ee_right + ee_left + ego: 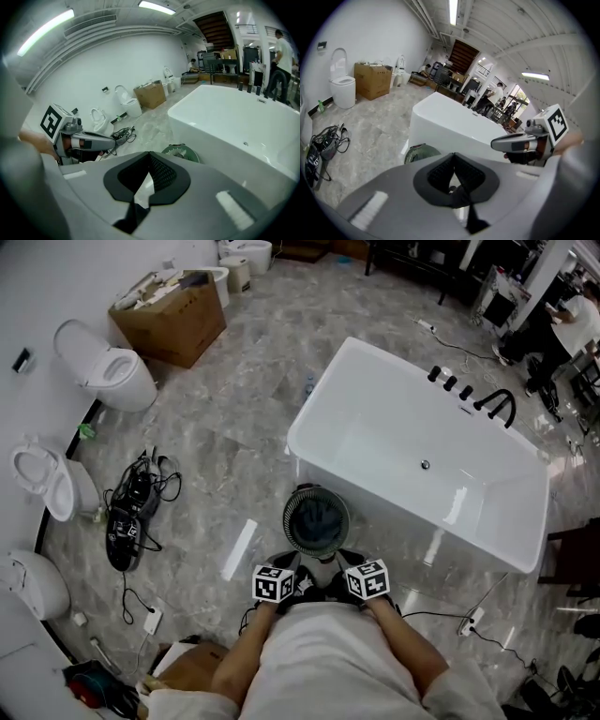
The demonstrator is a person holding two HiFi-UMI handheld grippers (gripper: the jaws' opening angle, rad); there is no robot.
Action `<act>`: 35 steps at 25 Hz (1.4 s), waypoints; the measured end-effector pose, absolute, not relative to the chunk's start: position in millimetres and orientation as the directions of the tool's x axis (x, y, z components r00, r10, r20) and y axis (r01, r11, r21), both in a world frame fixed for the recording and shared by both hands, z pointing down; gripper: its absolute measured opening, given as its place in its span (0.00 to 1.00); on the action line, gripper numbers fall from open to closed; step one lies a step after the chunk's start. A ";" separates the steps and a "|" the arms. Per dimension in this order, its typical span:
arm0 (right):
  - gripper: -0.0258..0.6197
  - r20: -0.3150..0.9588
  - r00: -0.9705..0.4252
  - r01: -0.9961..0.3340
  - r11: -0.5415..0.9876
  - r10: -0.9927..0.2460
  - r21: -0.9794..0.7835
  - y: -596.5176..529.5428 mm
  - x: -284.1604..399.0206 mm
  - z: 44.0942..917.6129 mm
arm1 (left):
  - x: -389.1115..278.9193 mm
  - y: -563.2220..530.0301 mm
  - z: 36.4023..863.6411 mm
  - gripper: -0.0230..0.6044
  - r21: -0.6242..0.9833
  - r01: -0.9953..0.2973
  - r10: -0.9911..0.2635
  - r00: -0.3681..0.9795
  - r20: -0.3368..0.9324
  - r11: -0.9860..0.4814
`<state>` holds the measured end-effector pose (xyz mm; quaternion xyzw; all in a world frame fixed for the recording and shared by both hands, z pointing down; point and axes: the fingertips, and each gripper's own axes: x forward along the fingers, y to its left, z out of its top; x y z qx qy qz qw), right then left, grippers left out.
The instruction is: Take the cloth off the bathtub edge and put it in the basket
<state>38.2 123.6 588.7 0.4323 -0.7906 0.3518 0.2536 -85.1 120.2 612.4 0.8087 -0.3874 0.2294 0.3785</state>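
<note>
Both hands are held low and close to my body, side by side, aimed down and forward. Left gripper (453, 157): fingers together, the two black pads meet along one seam, nothing between them. Right gripper (150, 154): same reading, pads closed on each other, nothing clamped. In the head view the two marker cubes sit level with each other, a small gap between them, and both grippers point at the basket (287, 521). The basket is round, green and ribbed, and stands on the grey marbled floor (244, 381) directly ahead of my fingertips, just beside the near wall of the bathtub (394, 409); I cannot tell whether it touches the tub. Inside the basket lies a dark bluish crumpled mass, which I read as the cloth (317, 519); it sits below the basket rim and apart from both grippers. The bathtub is white, rectangular and freestanding, set at an angle to me, with a black faucet (497, 407) on its far rim. To my left along the wall, well apart from the basket: a white toilet (108, 371), a cardboard box (173, 315) and a tangle of black cables (136, 502) on the floor. Each gripper view shows the other gripper beside it, with the basket and tub beyond.
</note>
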 end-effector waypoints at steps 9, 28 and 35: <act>0.04 0.721 -0.478 -0.874 0.354 -0.501 -0.333 124.9 39.0 593.0 | -83.0 123.5 608.6 0.13 0.408 -0.789 -0.440 0.601 0.668 -0.458; 0.04 0.731 -0.463 -0.882 0.346 -0.502 -0.321 134.4 31.0 597.7 | -95.6 131.1 609.6 0.13 0.432 -0.790 -0.442 0.605 0.663 -0.434; 0.04 0.730 -0.465 -0.879 0.354 -0.501 -0.318 135.1 29.2 597.6 | -96.3 131.3 610.1 0.13 0.433 -0.789 -0.442 0.607 0.661 -0.437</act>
